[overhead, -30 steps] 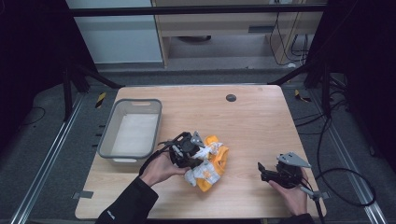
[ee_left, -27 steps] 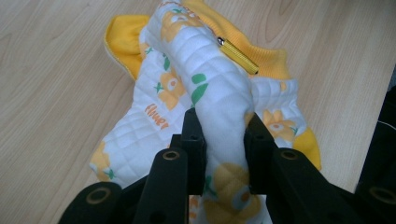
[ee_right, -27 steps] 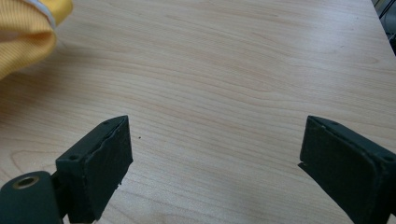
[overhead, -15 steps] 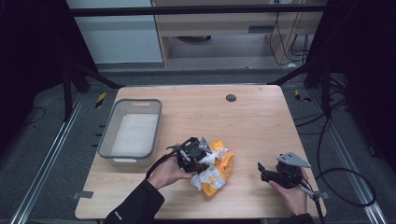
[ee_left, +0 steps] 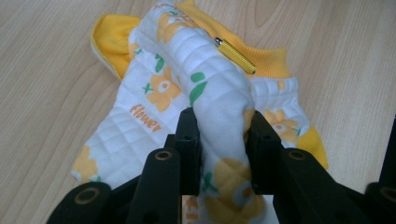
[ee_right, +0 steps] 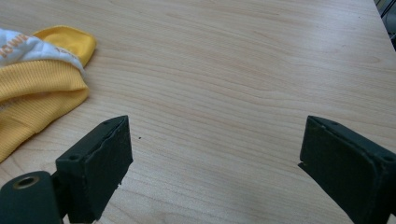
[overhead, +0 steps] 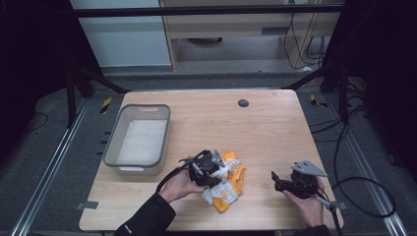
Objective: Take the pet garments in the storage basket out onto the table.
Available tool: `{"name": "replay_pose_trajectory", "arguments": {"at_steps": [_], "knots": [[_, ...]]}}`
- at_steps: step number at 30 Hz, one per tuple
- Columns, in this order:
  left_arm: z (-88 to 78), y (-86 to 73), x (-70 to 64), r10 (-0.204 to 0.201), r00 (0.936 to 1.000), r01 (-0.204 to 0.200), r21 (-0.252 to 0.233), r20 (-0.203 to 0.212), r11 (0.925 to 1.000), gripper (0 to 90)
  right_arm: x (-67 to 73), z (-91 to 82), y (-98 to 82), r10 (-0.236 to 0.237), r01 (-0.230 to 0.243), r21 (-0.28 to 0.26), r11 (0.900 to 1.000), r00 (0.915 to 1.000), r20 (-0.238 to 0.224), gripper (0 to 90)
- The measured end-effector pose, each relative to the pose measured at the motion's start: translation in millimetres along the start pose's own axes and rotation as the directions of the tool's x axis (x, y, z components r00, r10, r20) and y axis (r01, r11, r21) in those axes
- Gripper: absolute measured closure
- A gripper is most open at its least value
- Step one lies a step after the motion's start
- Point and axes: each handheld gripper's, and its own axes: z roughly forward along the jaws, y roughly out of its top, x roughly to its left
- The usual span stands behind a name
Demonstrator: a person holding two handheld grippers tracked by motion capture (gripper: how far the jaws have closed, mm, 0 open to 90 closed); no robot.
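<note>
The left tongs pinch a raised fold of the quilted garment, white with yellow flowers, green leaves and yellow ribbed trim; their jaws have just been easing apart. It lies crumpled on the counter beyond them. The right tongs stand spread, the garment well to their left.

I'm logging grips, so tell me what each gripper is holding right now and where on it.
The left gripper pinches a raised fold of the quilted flower cloth; its jaws have just been opening. The right gripper holds nothing.
</note>
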Motion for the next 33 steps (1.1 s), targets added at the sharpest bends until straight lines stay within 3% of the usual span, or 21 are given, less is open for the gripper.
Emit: {"name": "replay_pose_trajectory", "arguments": {"at_steps": [7, 17, 24, 29, 33], "knots": [[3.1, -1.9, -1.5, 0.005, 1.0000, -0.005, -0.010, -0.006, 0.9999, 57.9, 0.5, 0.0, 0.0, 0.005, -0.005, 0.004, 1.000, 1.0000, -0.003, 9.1], [6.0, -7.0, -3.5, -0.004, 0.9997, 0.003, -0.062, -0.026, 0.9980, 31.3, 0.1, 0.4, -0.4, 0.004, -0.004, 0.006, 1.000, 1.0000, -0.003, 9.1], [3.7, -16.2, -4.0, -0.035, 0.9989, 0.031, -0.125, -0.032, 0.9917, 22.2, 0.4, 0.4, -0.5, 0.003, -0.003, 0.004, 1.000, 1.0000, -0.004, 9.1], [-0.8, -23.6, -3.3, -0.072, 0.9973, 0.068, -0.174, -0.016, 0.9824, 20.9, 0.6, 0.4, -0.5, 0.003, -0.003, 0.006, 1.000, 1.0000, -0.003, 9.1], [-7.3, -30.3, -4.4, -0.097, 0.9948, 0.088, -0.219, -0.031, 0.9717, 18.9, 1.0, 0.5, -0.5, 0.005, -0.005, 0.007, 1.000, 1.0000, -0.002, 9.1]]}}
